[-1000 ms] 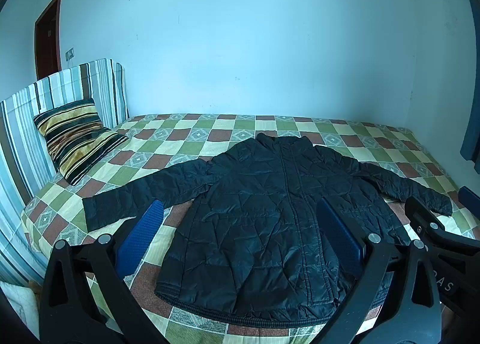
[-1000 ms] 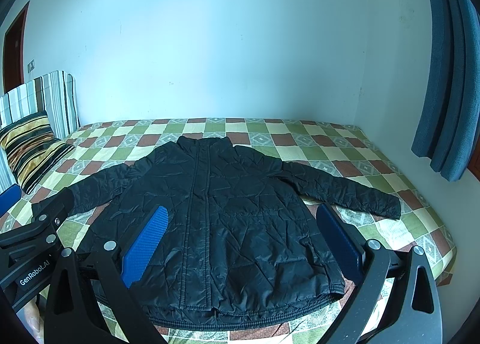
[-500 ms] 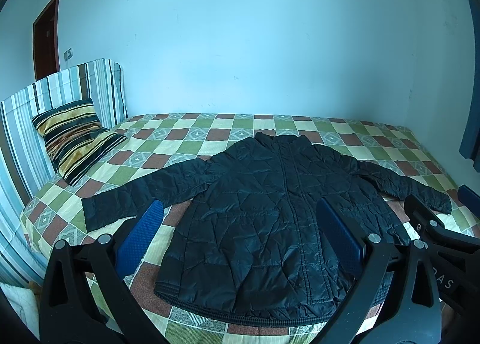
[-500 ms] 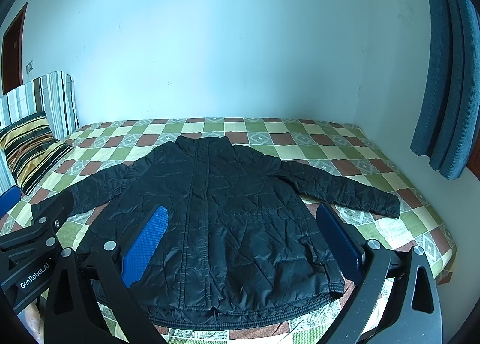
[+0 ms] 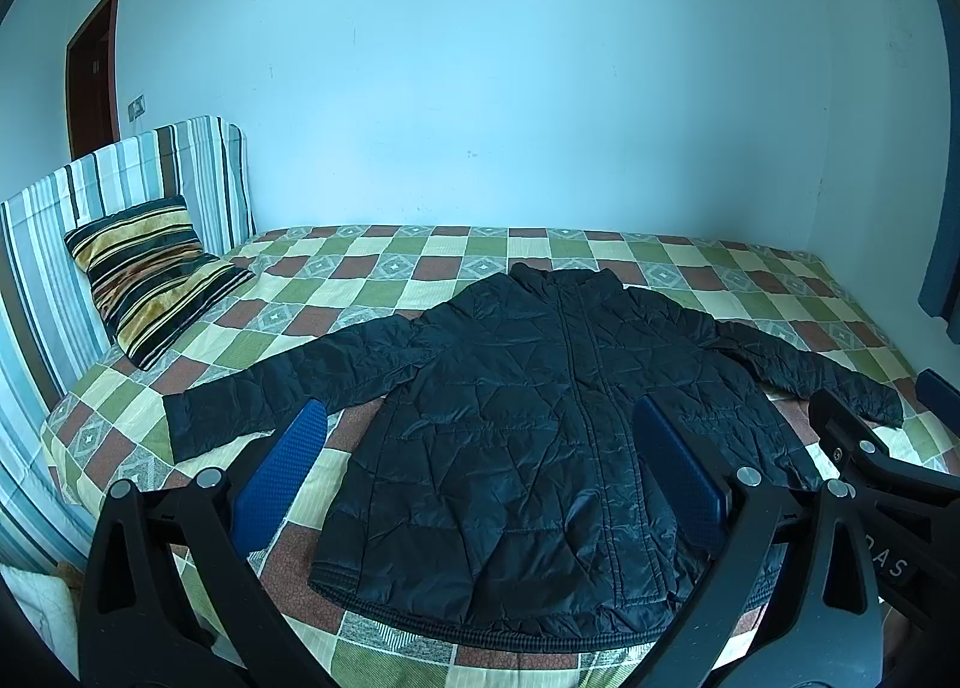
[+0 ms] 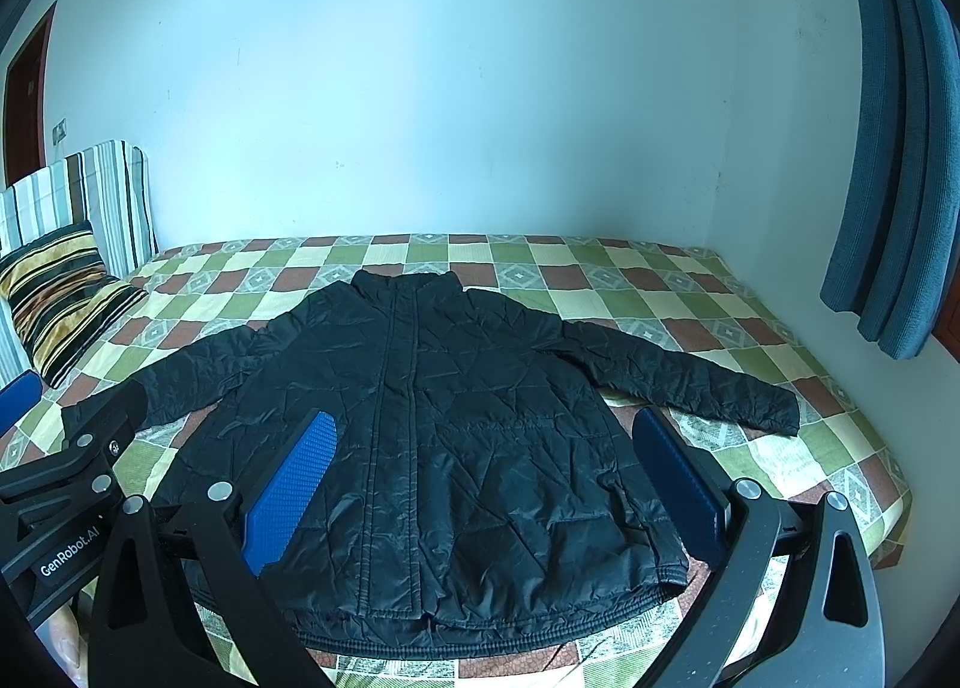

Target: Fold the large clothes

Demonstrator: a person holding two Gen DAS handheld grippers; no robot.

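A black quilted jacket (image 5: 528, 448) (image 6: 444, 436) lies flat and face up on the bed, zipped, collar toward the far wall, both sleeves spread out sideways. Its hem reaches the near edge of the bed. My left gripper (image 5: 480, 478) hovers open above the hem area, blue pads wide apart, nothing between them. My right gripper (image 6: 480, 484) is open too, held over the lower half of the jacket without touching it. Each view catches the other gripper at its side edge: the right one (image 5: 864, 448) and the left one (image 6: 90, 448).
The bed (image 5: 420, 268) (image 6: 660, 280) has a green, brown and cream checked cover. A striped pillow (image 5: 150, 268) (image 6: 54, 292) leans on a striped headboard (image 5: 90, 190) at the left. A blue curtain (image 6: 888, 147) hangs at the right. A dark door (image 5: 90, 81) stands behind the headboard.
Both grippers have drifted only slightly, with the view shifting a touch. The jacket has not moved and both grippers stay open.
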